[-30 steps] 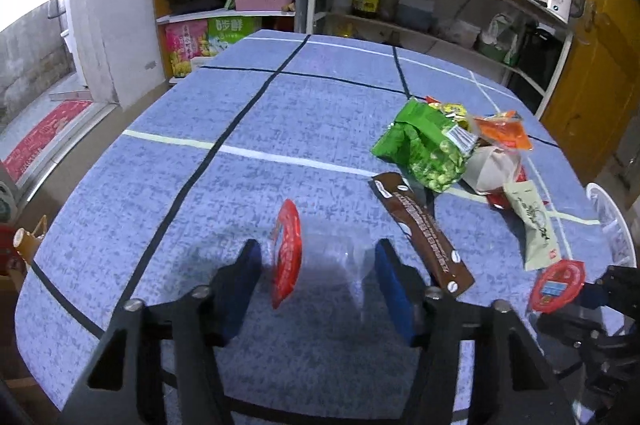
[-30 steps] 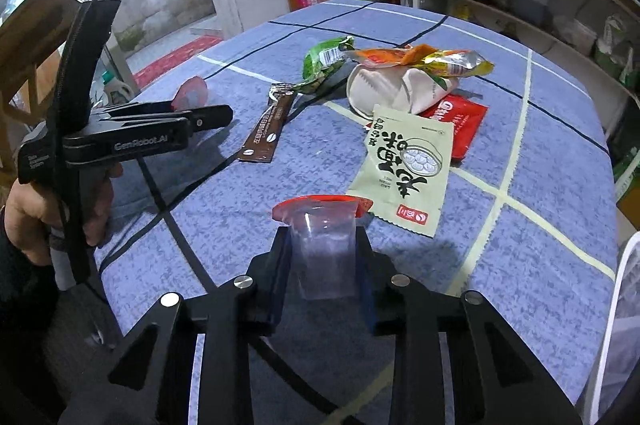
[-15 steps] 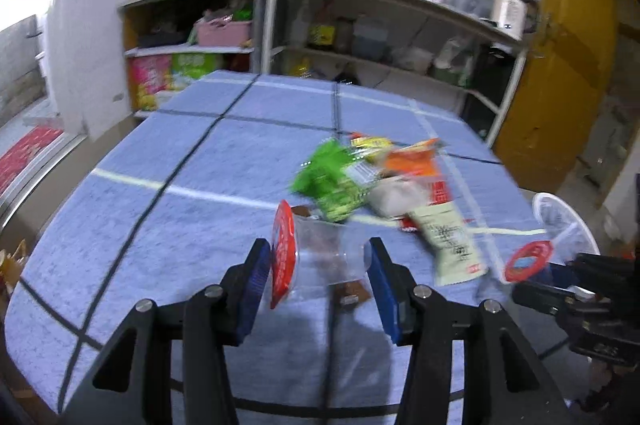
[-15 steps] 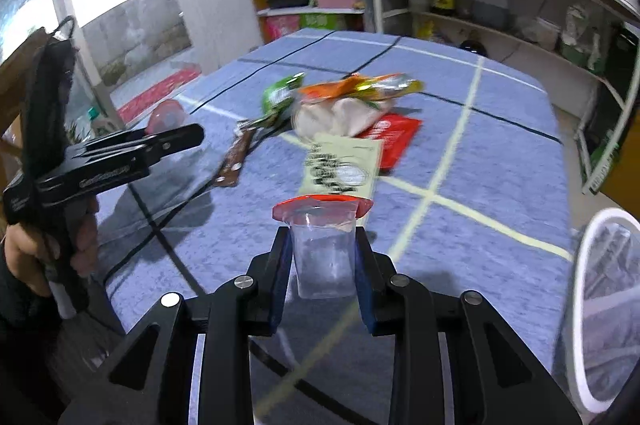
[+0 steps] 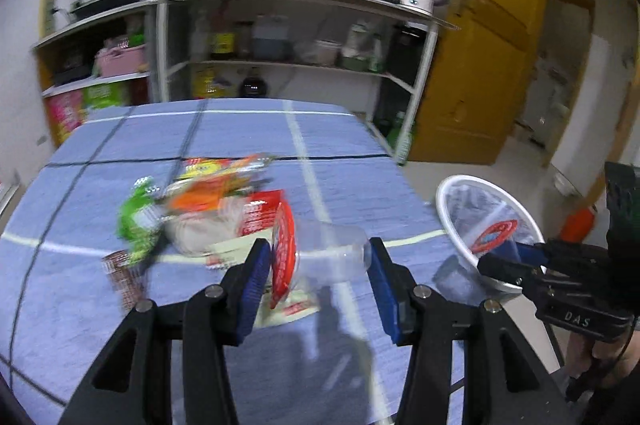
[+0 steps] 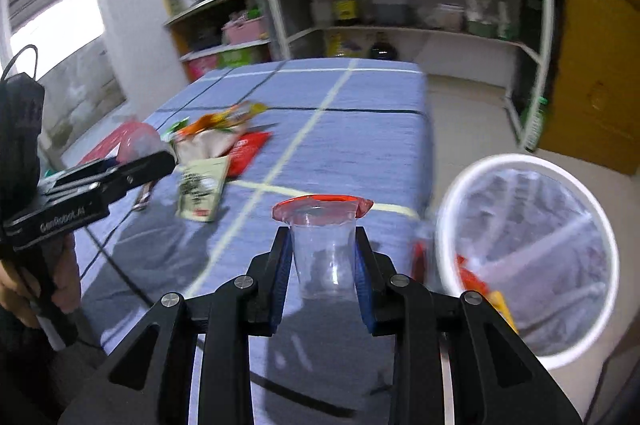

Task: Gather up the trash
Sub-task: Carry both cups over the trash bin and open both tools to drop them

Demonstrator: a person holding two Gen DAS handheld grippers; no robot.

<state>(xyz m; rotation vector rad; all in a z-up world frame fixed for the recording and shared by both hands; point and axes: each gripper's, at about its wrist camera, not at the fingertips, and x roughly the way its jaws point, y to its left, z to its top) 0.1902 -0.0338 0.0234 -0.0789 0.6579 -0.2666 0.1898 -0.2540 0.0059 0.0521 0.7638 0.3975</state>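
Both cups (image 6: 323,249) neared white bin (image 6: 528,169) holding wrappers (image 6: 474,279).

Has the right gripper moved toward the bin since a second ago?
Yes. The right gripper, shut on its cup, has swung right: the white bin, earlier barely in view, now sits close beside it.

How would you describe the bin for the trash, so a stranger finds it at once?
Start at the blue table and go to its right edge. There, on the floor, stands a round white bin lined with clear plastic, some wrappers already inside, unlike the loose pile of wrappers on the table.
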